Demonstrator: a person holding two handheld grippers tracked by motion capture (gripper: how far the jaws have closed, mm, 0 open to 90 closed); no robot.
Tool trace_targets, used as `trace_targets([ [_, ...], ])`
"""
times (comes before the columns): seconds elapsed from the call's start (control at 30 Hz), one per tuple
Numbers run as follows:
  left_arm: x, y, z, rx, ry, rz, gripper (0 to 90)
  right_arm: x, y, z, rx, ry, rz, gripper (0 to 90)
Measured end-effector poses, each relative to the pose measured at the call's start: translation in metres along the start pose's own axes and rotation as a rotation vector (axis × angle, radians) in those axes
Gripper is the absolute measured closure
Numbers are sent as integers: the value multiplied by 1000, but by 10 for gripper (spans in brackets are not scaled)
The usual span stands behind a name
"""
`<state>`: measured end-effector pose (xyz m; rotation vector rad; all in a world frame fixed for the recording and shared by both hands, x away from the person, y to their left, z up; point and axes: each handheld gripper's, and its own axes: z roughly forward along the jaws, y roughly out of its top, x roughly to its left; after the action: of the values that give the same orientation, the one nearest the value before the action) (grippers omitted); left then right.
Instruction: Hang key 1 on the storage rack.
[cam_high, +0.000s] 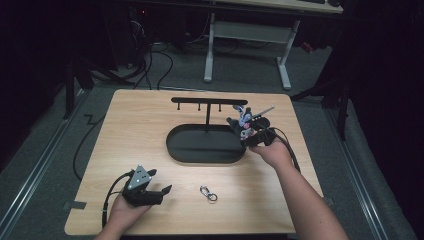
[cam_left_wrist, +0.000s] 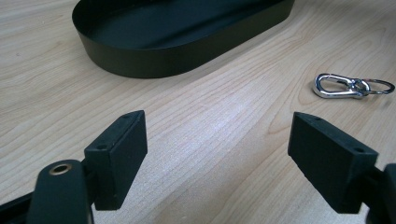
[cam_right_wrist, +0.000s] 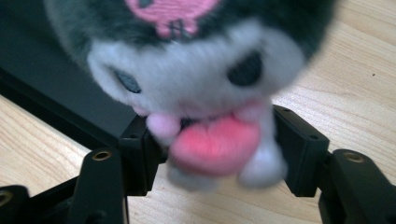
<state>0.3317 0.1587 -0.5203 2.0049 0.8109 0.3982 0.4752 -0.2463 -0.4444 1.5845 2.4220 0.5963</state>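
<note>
While your right gripper (cam_right_wrist: 212, 144) fingers clasp the plush toy (cam_right_wrist: 196, 70) beside the tray (cam_high: 205, 145), its face shows close-up. Your left gripper (cam_left_wrist: 217, 154) fingers stand open near the carabiner (cam_left_wrist: 338, 86).

one plush toy (cam_right_wrist: 196, 70), one carabiner (cam_left_wrist: 345, 86), one tray (cam_high: 175, 145)

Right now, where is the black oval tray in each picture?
High view: black oval tray in the middle of the picture.
Left gripper view: along the top, up-left of the silver snap hook.
Right gripper view: upper left, behind the plush toy.
Shared landmark: the light wooden table.
</note>
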Motion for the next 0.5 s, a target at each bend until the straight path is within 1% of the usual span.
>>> trace_targets([
  [0.07, 0, 0, 0, 0, 0, 1, 204, -1, 0, 1, -3, 3, 1, 379],
  [0.1, 0, 0, 0, 0, 0, 1, 204, -1, 0, 0, -2, -6, 7, 348],
  [0.17, 0, 0, 0, 0, -1, 2, 206, -1, 0, -3, -14, -5, 1, 327],
  [0.23, 0, 0, 0, -1, -2, 2, 206, 0, -1, -5, -20, -11, -5, 325],
  [0.3, 0, 0, 0, -2, -2, 2, 207, 0, -3, -14, -42, -22, -14, 320],
  [0.33, 0, 0, 0, -1, -4, -1, 208, 0, -4, -17, -46, -18, -14, 321],
  [0.43, 0, 0, 0, -2, -5, 0, 212, 1, -6, -20, -54, -24, -23, 323],
  [0.5, -1, 1, 0, -2, -6, -2, 214, 3, -13, -25, -70, -23, -36, 340],
])
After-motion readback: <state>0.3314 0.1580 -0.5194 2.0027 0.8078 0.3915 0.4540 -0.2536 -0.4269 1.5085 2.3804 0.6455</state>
